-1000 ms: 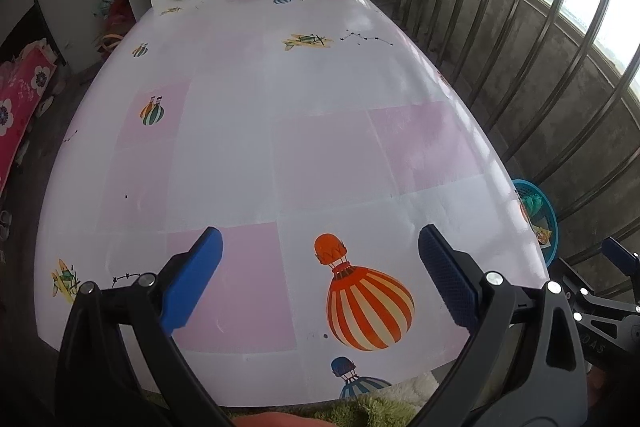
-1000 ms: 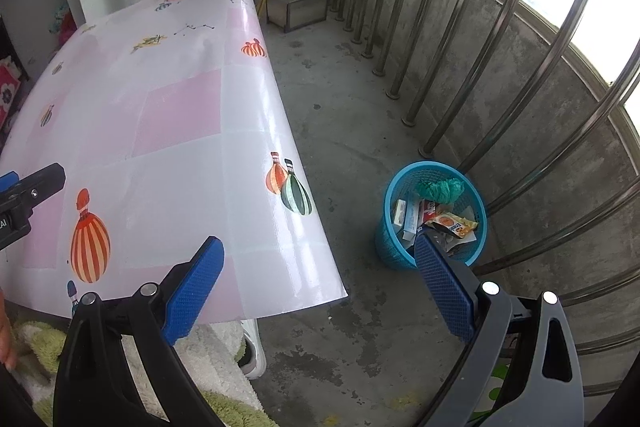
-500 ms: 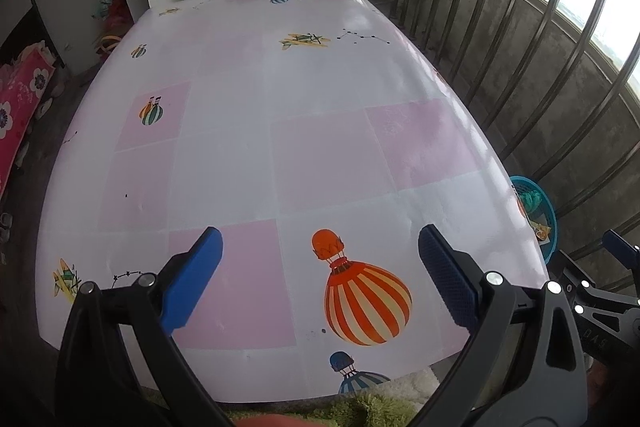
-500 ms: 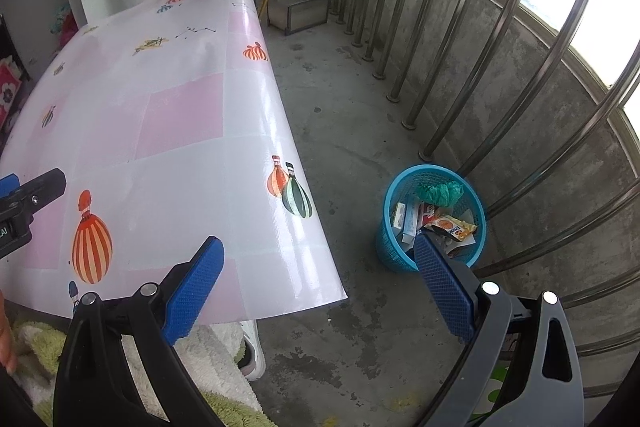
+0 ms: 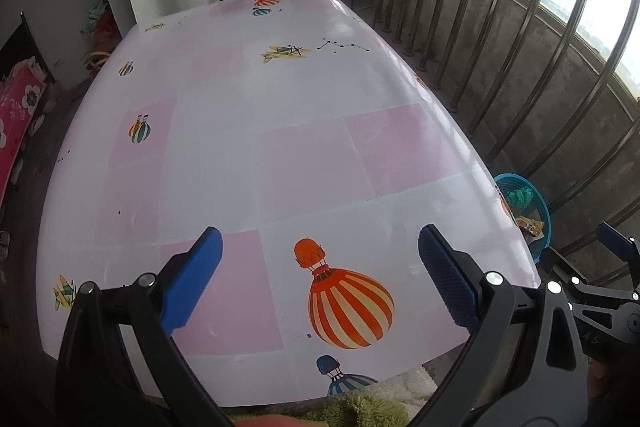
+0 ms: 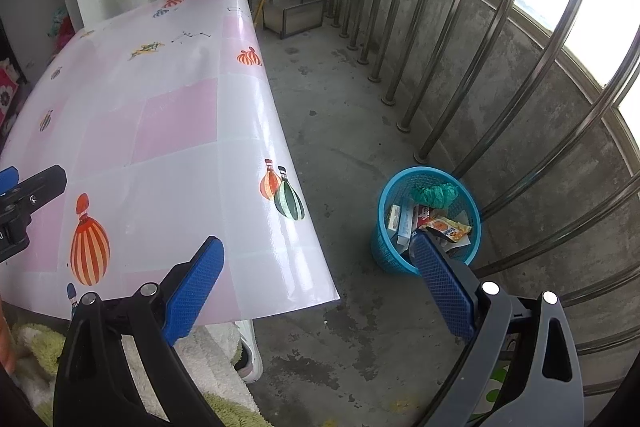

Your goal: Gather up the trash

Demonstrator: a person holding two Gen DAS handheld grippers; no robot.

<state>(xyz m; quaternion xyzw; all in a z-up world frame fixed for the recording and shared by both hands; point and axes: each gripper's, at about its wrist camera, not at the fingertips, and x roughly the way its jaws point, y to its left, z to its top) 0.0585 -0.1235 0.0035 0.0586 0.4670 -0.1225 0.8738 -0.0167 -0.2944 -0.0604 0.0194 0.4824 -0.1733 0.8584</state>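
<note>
A: What is lying in front of us, biggest thing first?

B: The counter [image 5: 280, 155] is filling the left wrist view, and its balloon-print cover is showing no loose scrap. Beside its right edge, on the concrete floor [image 6: 344, 131], the blue basket [image 6: 472, 251] is standing upright, near the railing bars [image 6: 452, 39].

A: And the trash?

B: It is sitting inside that basket: a green crumpled bag [image 6: 436, 195], a yellow wrapper [image 6: 448, 229], small boxes [image 6: 402, 221].

A: The 2 tools?

B: The left tool [image 5: 320, 283] is hovering over the near end of the counter, jaws spread wide, gripping nothing. The right tool [image 6: 316, 283] is hanging above the floor, just as wide and empty.

A: So what is the step asking?

B: I am judging the collecting nearly finished. I would be sweeping both cameras slowly across counter and floor, keeping the jaws wide for any leftover piece.
</note>
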